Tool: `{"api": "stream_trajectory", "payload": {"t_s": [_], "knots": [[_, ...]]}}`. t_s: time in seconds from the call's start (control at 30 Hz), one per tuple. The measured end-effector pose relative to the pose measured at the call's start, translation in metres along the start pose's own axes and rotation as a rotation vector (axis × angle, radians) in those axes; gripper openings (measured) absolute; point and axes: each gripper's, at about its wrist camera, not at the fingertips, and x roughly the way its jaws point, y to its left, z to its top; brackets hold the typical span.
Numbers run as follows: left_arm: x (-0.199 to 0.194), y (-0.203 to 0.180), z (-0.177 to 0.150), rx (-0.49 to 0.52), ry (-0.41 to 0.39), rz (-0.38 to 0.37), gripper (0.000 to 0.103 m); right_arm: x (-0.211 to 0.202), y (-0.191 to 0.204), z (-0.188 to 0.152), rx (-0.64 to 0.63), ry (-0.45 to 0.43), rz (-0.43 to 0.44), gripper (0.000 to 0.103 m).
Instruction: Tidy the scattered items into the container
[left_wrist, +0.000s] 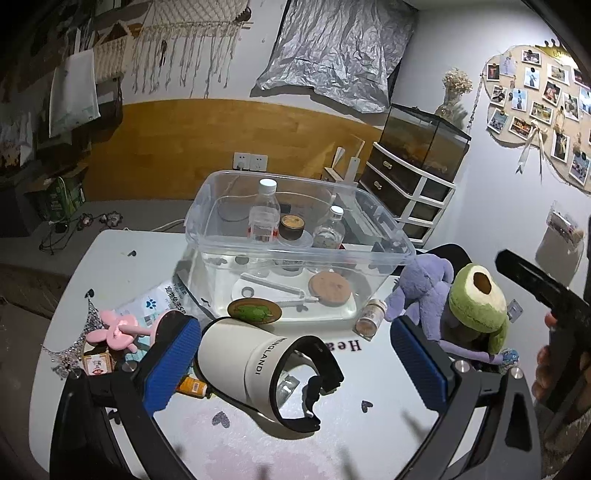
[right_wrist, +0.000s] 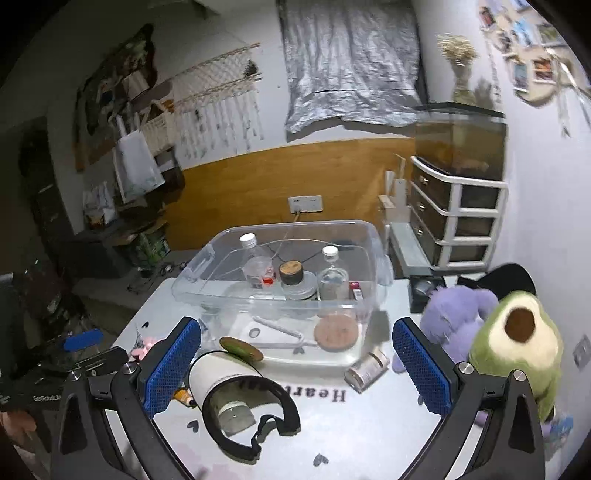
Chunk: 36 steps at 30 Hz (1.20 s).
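A clear plastic container (left_wrist: 384, 218) (right_wrist: 192, 271) stands mid-table and holds two bottles, a dark jar and a cork coaster (left_wrist: 329, 288). In front of it a white tumbler (left_wrist: 240, 356) (right_wrist: 221, 373) with a black rim lies on its side. My left gripper (left_wrist: 295, 363) is open around the tumbler, which lies close by the left pad. My right gripper (right_wrist: 297, 365) is open too, with the tumbler low between its fingers. A green oval coaster (left_wrist: 255, 310) and a small tipped jar (left_wrist: 371, 317) (right_wrist: 367, 367) lie by the container's front wall.
A purple plush (left_wrist: 421, 284) (right_wrist: 454, 314) and an avocado plush (left_wrist: 476, 299) (right_wrist: 521, 339) sit at the right. At the left lie a pink flower toy (left_wrist: 118, 328), a paw-print packet (left_wrist: 159, 302), a small box (left_wrist: 98, 363) and an orange tube (left_wrist: 192, 386). Drawers (right_wrist: 454, 210) stand behind.
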Motion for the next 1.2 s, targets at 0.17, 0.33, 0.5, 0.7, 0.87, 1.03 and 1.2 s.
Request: {"api": "stream_trajectory", "payload": {"t_s": [0.17, 0.33, 0.5, 0.7, 0.87, 1.03, 1.2], "knots": [[-0.009, -0.002, -0.004, 0.003, -0.020, 0.010, 0.103, -0.025, -0.003, -0.010, 0.030, -0.089, -0.070, 0.103], [-0.014, -0.003, -0.009, 0.003, -0.037, 0.046, 0.103, -0.035, 0.006, -0.021, -0.062, -0.079, -0.072, 0.103], [-0.024, -0.010, -0.017, 0.065, -0.103, 0.101, 0.103, -0.040, 0.006, -0.033, -0.052, -0.060, -0.048, 0.103], [-0.028, -0.012, -0.025, 0.099, -0.111, 0.128, 0.103, -0.040, -0.001, -0.044, 0.029, -0.017, -0.006, 0.103], [-0.030, -0.010, -0.030, 0.107, -0.104, 0.134, 0.103, -0.039, -0.007, -0.052, 0.139, -0.008, -0.043, 0.103], [-0.027, -0.006, -0.037, 0.106, -0.082, 0.142, 0.103, -0.039, 0.007, -0.064, 0.000, -0.052, -0.155, 0.103], [-0.022, -0.001, -0.043, 0.099, -0.056, 0.154, 0.103, -0.027, 0.016, -0.072, -0.064, 0.037, -0.089, 0.103]]}}
